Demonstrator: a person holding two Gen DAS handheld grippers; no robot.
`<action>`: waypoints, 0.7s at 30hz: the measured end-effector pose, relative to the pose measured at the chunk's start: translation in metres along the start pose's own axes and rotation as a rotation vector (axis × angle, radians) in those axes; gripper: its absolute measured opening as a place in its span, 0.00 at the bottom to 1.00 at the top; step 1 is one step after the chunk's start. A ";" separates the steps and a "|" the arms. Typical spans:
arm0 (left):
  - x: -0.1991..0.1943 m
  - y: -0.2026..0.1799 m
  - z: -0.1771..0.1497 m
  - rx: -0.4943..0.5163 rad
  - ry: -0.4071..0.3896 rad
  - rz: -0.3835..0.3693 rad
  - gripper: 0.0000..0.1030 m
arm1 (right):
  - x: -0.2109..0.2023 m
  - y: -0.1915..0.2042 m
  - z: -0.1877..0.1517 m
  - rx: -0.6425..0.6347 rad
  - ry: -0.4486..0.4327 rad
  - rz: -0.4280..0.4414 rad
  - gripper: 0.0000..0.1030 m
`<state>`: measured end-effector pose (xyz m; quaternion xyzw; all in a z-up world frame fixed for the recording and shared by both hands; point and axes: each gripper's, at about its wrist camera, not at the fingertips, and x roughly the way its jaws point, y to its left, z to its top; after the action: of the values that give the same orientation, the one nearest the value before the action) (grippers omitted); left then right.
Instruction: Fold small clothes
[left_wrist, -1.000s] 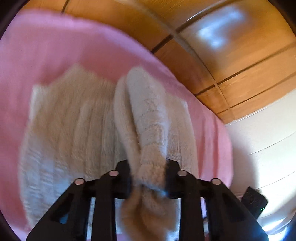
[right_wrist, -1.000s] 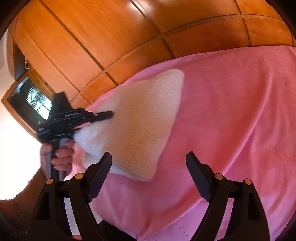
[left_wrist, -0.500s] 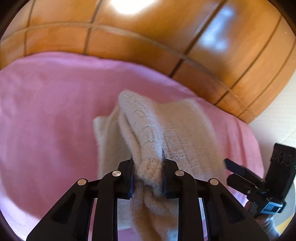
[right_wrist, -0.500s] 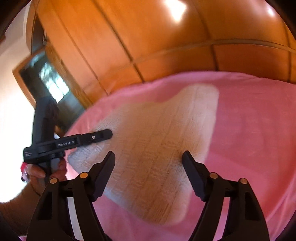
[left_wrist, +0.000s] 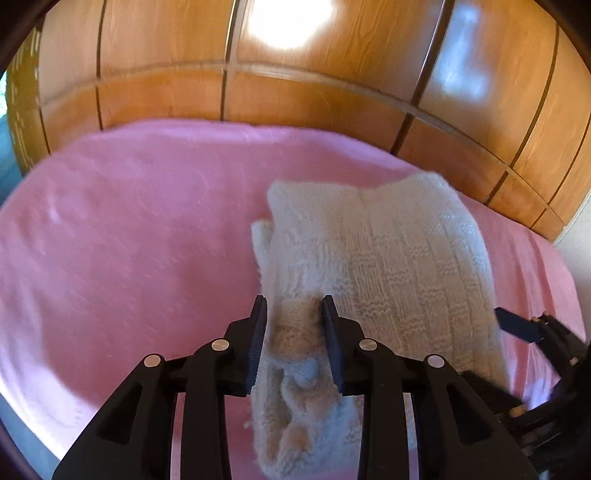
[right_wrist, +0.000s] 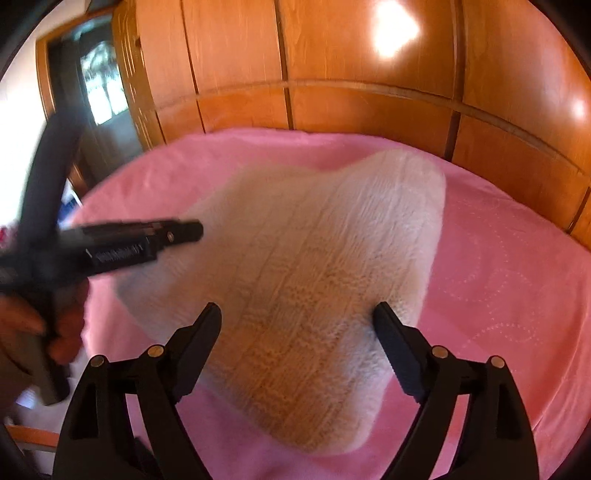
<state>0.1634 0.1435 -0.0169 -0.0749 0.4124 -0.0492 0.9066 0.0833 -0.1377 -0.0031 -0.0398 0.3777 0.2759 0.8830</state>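
Cream basket-weave knit (left_wrist: 388, 258); seemingly plain pink cover (left_wrist: 129, 229).

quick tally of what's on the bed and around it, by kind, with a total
Cream knit garment: 1
Pink bed cover: 1
Grippers: 2, left gripper opening with knit between its fingers, right gripper open
Wooden panelled wall: 1
Total: 5

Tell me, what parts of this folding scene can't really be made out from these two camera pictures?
- What garment the cream knit is: in the left wrist view its near end runs behind the left gripper and off the bottom edge.
- Whether the opening pads are pressing on the knit strip between them: too close to tell.
- Left gripper's tip in the right wrist view: motion-blurred.
- Right gripper: open above the knit; the cloth under its black arms is hidden.
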 end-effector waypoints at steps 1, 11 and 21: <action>-0.003 -0.001 0.001 0.005 -0.010 0.008 0.28 | -0.007 -0.005 0.005 0.023 -0.015 0.017 0.79; -0.017 0.001 0.000 0.035 -0.051 0.043 0.28 | 0.011 -0.022 0.063 0.084 -0.063 -0.029 0.69; -0.014 0.001 0.001 0.049 -0.054 0.063 0.30 | 0.044 -0.033 0.079 0.106 -0.036 -0.086 0.68</action>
<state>0.1549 0.1465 -0.0064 -0.0408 0.3884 -0.0287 0.9201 0.1764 -0.1234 0.0185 -0.0043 0.3739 0.2181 0.9015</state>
